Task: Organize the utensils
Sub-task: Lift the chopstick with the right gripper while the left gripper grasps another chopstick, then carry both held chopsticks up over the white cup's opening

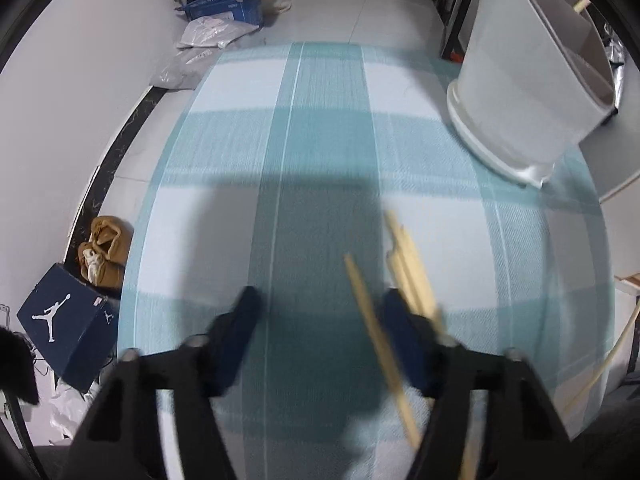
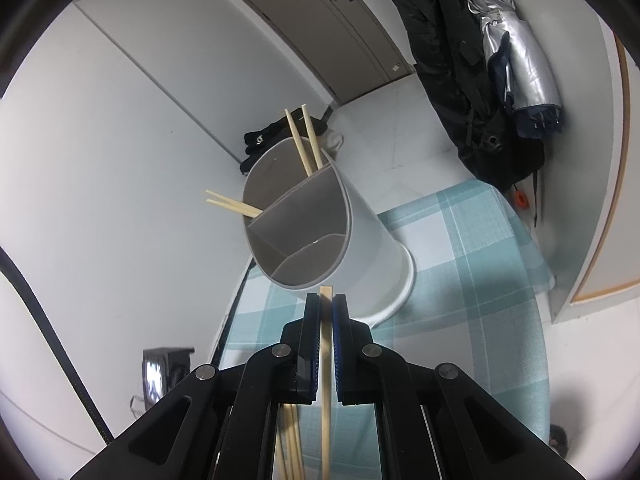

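Right gripper (image 2: 327,300) angles down toward the holder (image 2: 320,220) – jaws clamped on one chopstick (image 2: 326,360); four chopsticks (image 2: 306,144) stand inside. Left gripper (image 1: 320,320) points steeply down, jaws half apart, gripping nothing.

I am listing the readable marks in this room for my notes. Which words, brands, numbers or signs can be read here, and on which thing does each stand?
No words can be read.
Dark blue cardboard shoebox: white jumping-figure logo, no letters.
Blue box by the black clothes: white print, too blurred.
White plastic bags: print too small.

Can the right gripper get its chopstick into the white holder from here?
Probably yes. The right gripper pinches one chopstick just before the holder, whose nearest compartments look empty, and nothing sits between them.
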Motion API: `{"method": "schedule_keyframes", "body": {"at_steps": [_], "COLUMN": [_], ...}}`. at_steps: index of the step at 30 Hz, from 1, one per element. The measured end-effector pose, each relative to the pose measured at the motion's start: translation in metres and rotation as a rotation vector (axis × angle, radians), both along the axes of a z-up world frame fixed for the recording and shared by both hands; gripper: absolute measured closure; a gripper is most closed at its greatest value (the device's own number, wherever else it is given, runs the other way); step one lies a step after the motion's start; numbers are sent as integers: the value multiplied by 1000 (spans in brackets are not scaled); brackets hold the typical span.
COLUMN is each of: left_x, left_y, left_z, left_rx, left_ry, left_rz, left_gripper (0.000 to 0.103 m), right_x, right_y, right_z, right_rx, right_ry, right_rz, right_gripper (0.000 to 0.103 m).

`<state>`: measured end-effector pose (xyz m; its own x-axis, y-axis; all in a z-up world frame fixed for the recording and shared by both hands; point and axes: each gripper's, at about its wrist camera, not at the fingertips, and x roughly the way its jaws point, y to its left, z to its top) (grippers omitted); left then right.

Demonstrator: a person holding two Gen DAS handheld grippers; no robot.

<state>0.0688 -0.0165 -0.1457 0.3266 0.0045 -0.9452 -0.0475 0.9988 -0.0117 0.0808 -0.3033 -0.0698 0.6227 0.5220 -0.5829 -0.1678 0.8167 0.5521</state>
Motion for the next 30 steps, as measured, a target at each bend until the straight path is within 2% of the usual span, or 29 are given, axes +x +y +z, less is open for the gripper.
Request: {"method": "schedule_keyframes", "body": {"at_steps": [2, 3, 4, 5, 8, 13, 18, 25, 30], "left_x": [2, 3, 4, 4, 6, 3, -12, -38, -50], "left_y": [1, 0, 0, -3, -10, -7, -6, -8, -14], "left_z": [-1, 0, -1, -1, 0, 10, 38, 88, 108], "left_rx": [-14, -35, -61, -66, -47, -61, -90, -175, -174], "left_ry": [1, 2, 6, 5, -22, -75, -190, -388, -458], "left_rz": [15, 19, 24, 29, 23, 47, 33, -81, -135], "left_gripper": [83, 92, 99, 101, 101, 102, 102, 102, 102], "right_x": [0, 0, 0, 1, 1, -2, -11, -25, -39], "right_y": [0, 0, 0, 0, 2, 8, 18, 28, 35], "right_z": [-1, -2, -2, -2, -2, 0, 5, 13, 21], "right_rx": [-4, -4, -6, -8, -16, -27, -72, -117, -161], "right_ry": [1, 2, 3, 4, 3, -13, -48, -116, -202], "right_rz": [-1, -1, -1, -2, -4, -3, 16, 22, 17], "right_gripper": [98, 98, 98, 98, 98, 98, 98, 98, 98]}}
